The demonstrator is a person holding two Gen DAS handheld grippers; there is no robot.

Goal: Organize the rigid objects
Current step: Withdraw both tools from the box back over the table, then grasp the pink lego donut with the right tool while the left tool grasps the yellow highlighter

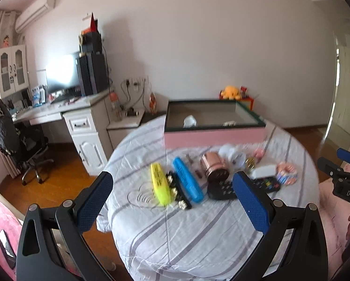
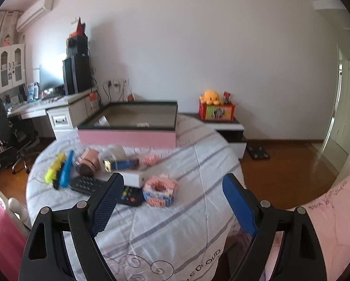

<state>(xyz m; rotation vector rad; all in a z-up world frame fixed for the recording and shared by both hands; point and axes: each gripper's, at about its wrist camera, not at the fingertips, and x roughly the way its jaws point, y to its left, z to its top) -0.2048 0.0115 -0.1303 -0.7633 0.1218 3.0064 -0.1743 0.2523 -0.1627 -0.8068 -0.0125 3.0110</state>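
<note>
Rigid objects sit bunched mid-table on the striped cloth, just in front of the pink box at the far edge. From my left wrist view, left to right: yellow highlighter, blue highlighter, copper cylinder lying on its side, black keypad. Right wrist view adds the pink paper ring nearest me and a white flat box behind it. Near half of the cloth is bare, so I have room to come in low; table drops off to wood floor on the right. Left gripper wide open, holding nothing, above the near cloth. Right gripper also wide open, empty, touching nothing I can see.
</note>
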